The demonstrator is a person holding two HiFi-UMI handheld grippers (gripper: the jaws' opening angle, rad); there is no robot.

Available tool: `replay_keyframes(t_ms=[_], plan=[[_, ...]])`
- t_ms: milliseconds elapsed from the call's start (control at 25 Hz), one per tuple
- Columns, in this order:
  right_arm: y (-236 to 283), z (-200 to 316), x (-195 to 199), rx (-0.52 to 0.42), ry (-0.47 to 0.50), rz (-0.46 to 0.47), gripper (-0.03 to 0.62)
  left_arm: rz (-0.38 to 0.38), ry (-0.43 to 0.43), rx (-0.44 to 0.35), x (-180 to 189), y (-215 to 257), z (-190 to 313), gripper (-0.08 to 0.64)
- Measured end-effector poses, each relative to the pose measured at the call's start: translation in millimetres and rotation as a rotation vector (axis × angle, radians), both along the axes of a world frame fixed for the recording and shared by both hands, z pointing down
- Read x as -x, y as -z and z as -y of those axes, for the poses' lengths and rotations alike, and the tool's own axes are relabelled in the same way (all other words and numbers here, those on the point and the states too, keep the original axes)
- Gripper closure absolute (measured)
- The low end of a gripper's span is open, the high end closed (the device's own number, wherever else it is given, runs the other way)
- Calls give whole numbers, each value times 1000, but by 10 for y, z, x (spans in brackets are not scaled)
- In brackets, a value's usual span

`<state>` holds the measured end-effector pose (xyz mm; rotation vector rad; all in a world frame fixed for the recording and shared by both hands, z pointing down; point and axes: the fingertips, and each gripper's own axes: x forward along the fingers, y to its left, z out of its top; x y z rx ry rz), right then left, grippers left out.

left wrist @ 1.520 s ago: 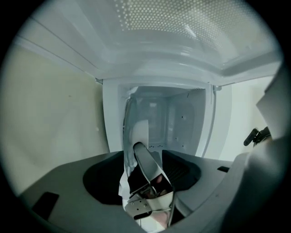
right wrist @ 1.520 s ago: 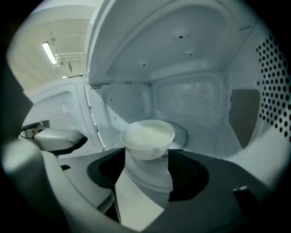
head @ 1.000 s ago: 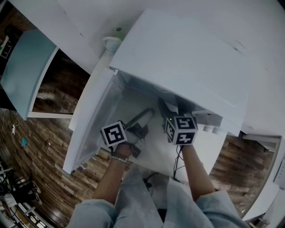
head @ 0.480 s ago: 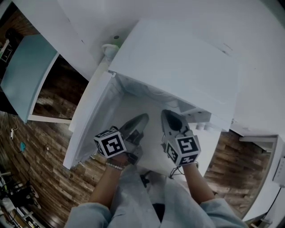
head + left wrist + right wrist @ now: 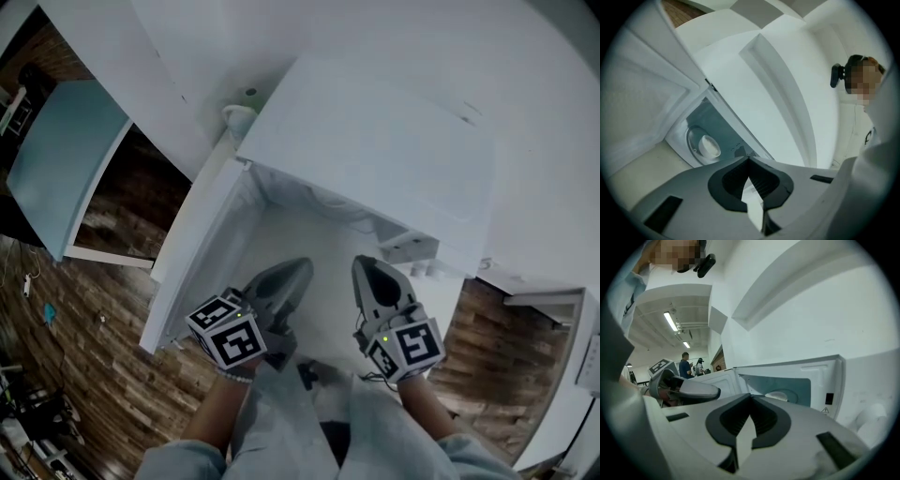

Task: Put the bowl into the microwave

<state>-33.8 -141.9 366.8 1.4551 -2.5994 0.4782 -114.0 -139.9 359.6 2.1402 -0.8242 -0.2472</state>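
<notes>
In the head view, the microwave (image 5: 375,141) is seen from above with its door (image 5: 208,251) swung open, and its cavity is hidden under its top. The left gripper (image 5: 300,267) and right gripper (image 5: 363,264) are held before it.

In the left gripper view, a small white bowl (image 5: 709,146) is seen on the turntable (image 5: 693,138) inside, and the jaws are pressed together, empty.

In the right gripper view, the bowl is half hidden behind the jaws, which have just been closing and now meet on nothing.
</notes>
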Motion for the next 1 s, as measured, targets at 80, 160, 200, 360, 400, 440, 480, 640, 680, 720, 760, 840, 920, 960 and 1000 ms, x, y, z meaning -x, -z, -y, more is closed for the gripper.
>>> replay_keyframes(t_ms=[80, 160, 200, 360, 400, 440, 480, 640, 680, 720, 760, 840, 920, 960, 1000], plan=[[57, -49, -12, -6, 4, -2, 589, 58, 0, -40, 4, 66, -49, 561], [104, -104, -12, -12, 10, 0, 589, 110, -9, -80, -8, 123, -109, 561], [126, -132, -8, -16, 12, 6, 589, 130, -20, -103, -19, 138, -148, 561], [174, -227, 19, -19, 13, 26, 589, 208, -49, -149, -46, 160, -279, 561], [176, -246, 20, -17, 14, 25, 589, 220, -51, -152, -52, 157, -300, 561], [176, -261, 22, -14, 15, 25, 589, 228, -53, -157, -58, 156, -317, 561], [174, -274, 30, -11, 18, 28, 589, 235, -54, -167, -59, 161, -334, 561], [165, -312, 70, 3, 33, 41, 589, 242, -55, -200, -74, 190, -402, 561], [169, -311, 75, 2, 35, 40, 589, 239, -60, -198, -87, 183, -408, 561], [172, -315, 83, 2, 37, 39, 589, 237, -66, -194, -99, 172, -413, 561], [173, -323, 96, 2, 41, 38, 589, 236, -70, -190, -106, 163, -420, 561], [173, -339, 126, 4, 54, 36, 589, 235, -73, -186, -114, 160, -422, 561], [173, -346, 151, 6, 67, 36, 589, 234, -74, -190, -124, 172, -414, 561], [169, -348, 161, 8, 72, 36, 589, 235, -75, -192, -129, 175, -411, 561], [165, -348, 169, 10, 75, 37, 589, 236, -78, -194, -134, 175, -410, 561]])
